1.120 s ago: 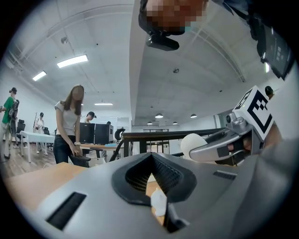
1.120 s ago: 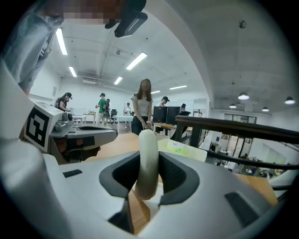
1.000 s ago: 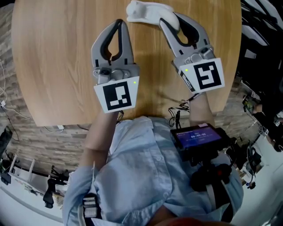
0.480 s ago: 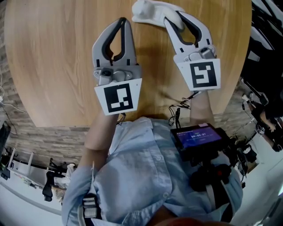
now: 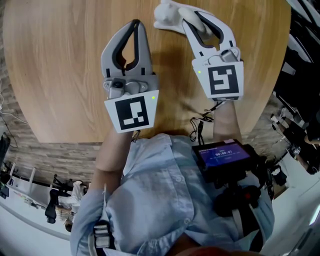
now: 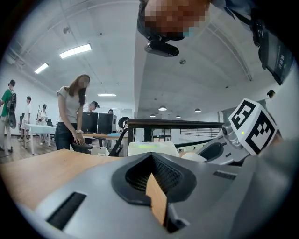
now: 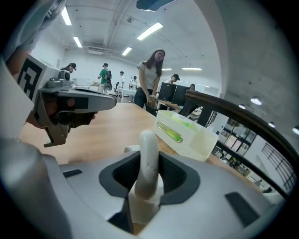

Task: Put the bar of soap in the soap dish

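Note:
My right gripper [image 5: 193,20] is shut on the pale bar of soap [image 7: 149,154], which stands upright between its pads. In the head view the soap [image 5: 194,26] hangs at the far side of the round wooden table [image 5: 65,65], right by a white moulded piece [image 5: 167,12] that looks like the soap dish. That same white piece peeks out under the soap [image 7: 127,150] in the right gripper view. My left gripper [image 5: 135,24] hovers beside it to the left, shut and holding nothing.
A translucent white box [image 7: 187,133] with something green inside stands further along the table near its edge. Several people stand at desks in the background. Dark equipment and cables surround the table.
The right gripper has rolled, so its marker cube stands straighter, and it has shifted slightly while keeping hold of the soap. The left gripper has edged a little to the left.

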`<action>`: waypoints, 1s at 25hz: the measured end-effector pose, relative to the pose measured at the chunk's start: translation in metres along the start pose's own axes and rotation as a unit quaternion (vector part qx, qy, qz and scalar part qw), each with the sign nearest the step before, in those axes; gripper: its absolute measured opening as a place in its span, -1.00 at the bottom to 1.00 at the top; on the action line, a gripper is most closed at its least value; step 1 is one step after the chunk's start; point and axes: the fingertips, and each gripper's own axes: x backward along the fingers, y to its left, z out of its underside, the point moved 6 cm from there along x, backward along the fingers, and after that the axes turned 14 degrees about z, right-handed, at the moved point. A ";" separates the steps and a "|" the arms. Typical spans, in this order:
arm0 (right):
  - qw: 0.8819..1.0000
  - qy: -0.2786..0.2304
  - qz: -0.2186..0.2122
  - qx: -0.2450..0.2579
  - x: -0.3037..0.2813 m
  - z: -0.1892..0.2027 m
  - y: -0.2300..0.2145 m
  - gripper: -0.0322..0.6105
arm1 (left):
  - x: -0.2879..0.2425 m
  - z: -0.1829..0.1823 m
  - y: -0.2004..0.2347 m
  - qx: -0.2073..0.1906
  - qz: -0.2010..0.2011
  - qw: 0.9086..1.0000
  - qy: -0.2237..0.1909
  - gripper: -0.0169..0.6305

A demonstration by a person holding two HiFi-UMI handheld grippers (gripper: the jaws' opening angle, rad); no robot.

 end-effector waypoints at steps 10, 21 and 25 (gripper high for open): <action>1.000 0.006 -0.018 0.001 -0.001 -0.001 0.002 -0.42 | 0.001 -0.001 0.003 0.000 -0.004 1.000 0.003 -0.94; 1.000 0.009 -0.018 -0.013 -0.001 0.002 0.001 -0.40 | 0.000 -0.001 0.003 -0.001 -0.002 1.000 0.001 -0.93; 1.000 0.010 -0.011 -0.016 -0.001 0.002 -0.002 -0.40 | -0.001 -0.002 0.004 -0.001 0.000 1.000 -0.002 -0.93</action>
